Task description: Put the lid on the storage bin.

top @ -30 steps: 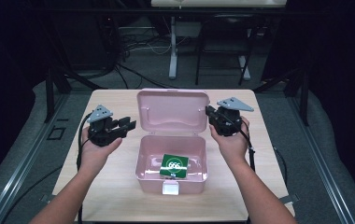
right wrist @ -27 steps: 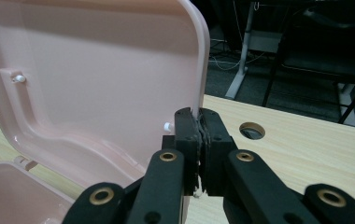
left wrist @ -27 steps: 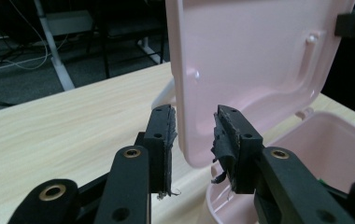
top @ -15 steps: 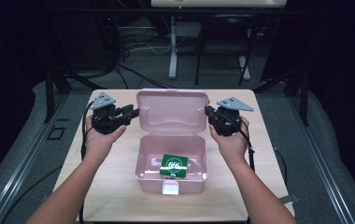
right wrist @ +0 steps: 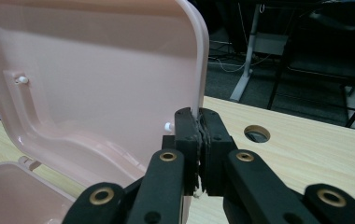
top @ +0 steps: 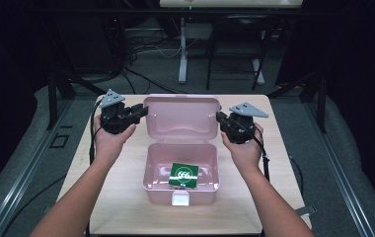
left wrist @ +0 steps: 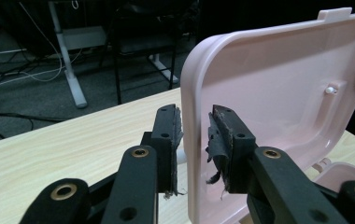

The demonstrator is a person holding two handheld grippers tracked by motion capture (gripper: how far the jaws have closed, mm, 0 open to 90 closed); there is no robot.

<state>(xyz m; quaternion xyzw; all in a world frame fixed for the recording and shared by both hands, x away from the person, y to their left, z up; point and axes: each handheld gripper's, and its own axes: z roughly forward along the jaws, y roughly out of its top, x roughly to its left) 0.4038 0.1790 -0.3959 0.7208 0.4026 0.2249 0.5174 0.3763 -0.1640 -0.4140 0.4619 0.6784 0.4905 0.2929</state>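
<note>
A pink plastic box (top: 180,187) stands mid-table with its lid (top: 183,116) raised upright. A green card (top: 183,175) lies inside the box. My left gripper (top: 143,111) straddles the lid's left edge. In the left gripper view the lid (left wrist: 278,93) runs between the two pads of this gripper (left wrist: 194,121); the jaws have just been closing, and a small gap still shows on the inner side. My right gripper (top: 220,117) is shut on the lid's right edge. In the right gripper view its pads (right wrist: 198,119) pinch the rim of the lid (right wrist: 96,70).
The light wooden table (top: 116,197) has bare room on both sides of the box and a round hole (right wrist: 256,134) beyond the right gripper. A white latch (top: 179,198) sits on the box's front. Desk legs and cables lie on the dark floor behind.
My left gripper has risen and moved right onto the lid's left edge, with its jaws narrower. The right gripper and the lid have stayed put.
</note>
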